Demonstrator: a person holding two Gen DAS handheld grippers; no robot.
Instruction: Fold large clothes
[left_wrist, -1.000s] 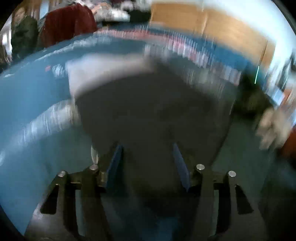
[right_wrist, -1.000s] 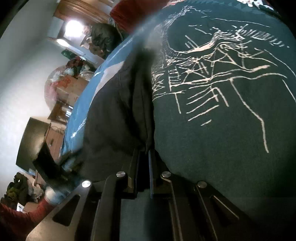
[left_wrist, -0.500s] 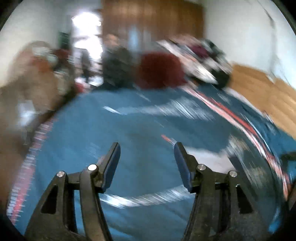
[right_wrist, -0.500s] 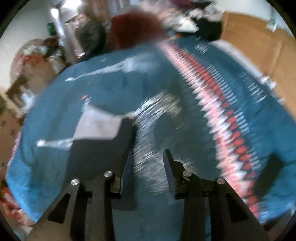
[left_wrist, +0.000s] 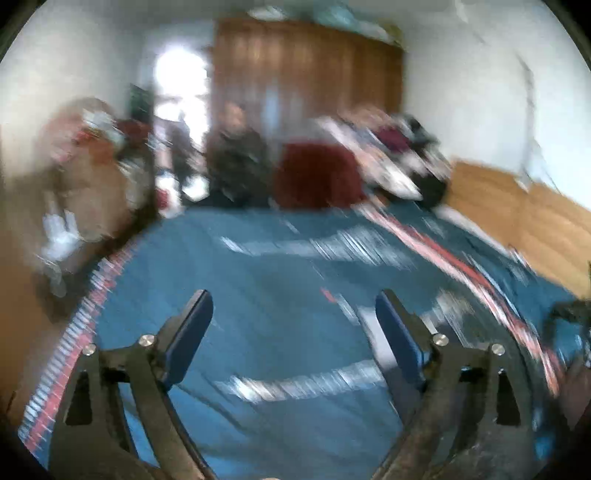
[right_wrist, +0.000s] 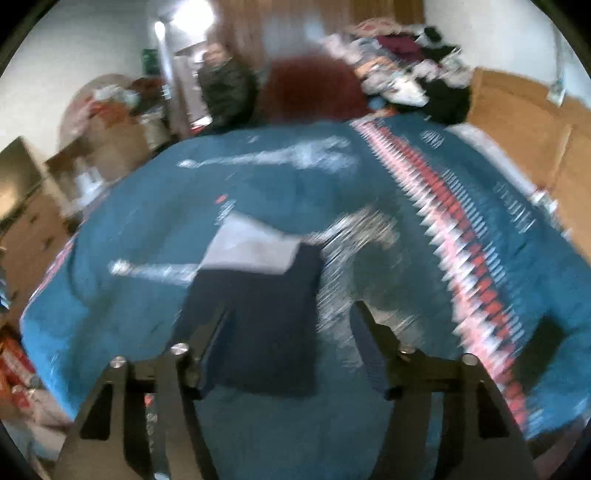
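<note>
A dark folded garment (right_wrist: 266, 317) with a pale grey panel at its far end lies on the blue patterned bedspread (right_wrist: 155, 229). My right gripper (right_wrist: 291, 314) hovers open above its near part, nothing between the fingers. My left gripper (left_wrist: 293, 306) is open too, held over bare blue bedspread (left_wrist: 258, 288); a pale edge of the garment (left_wrist: 373, 328) shows just behind its right finger. Both views are blurred by motion.
A heap of clothes (right_wrist: 406, 74) and a dark red mass (right_wrist: 314, 88) lie at the far end of the bed. A person (right_wrist: 225, 88) stands beyond it near a doorway. Wooden panelling (right_wrist: 524, 122) runs along the right; boxes and clutter (right_wrist: 99, 129) stand left.
My right gripper has let go of the dark garment and opened wider. Both grippers have lifted and swung up, so the views now look across the bed instead of down at the cloth.
</note>
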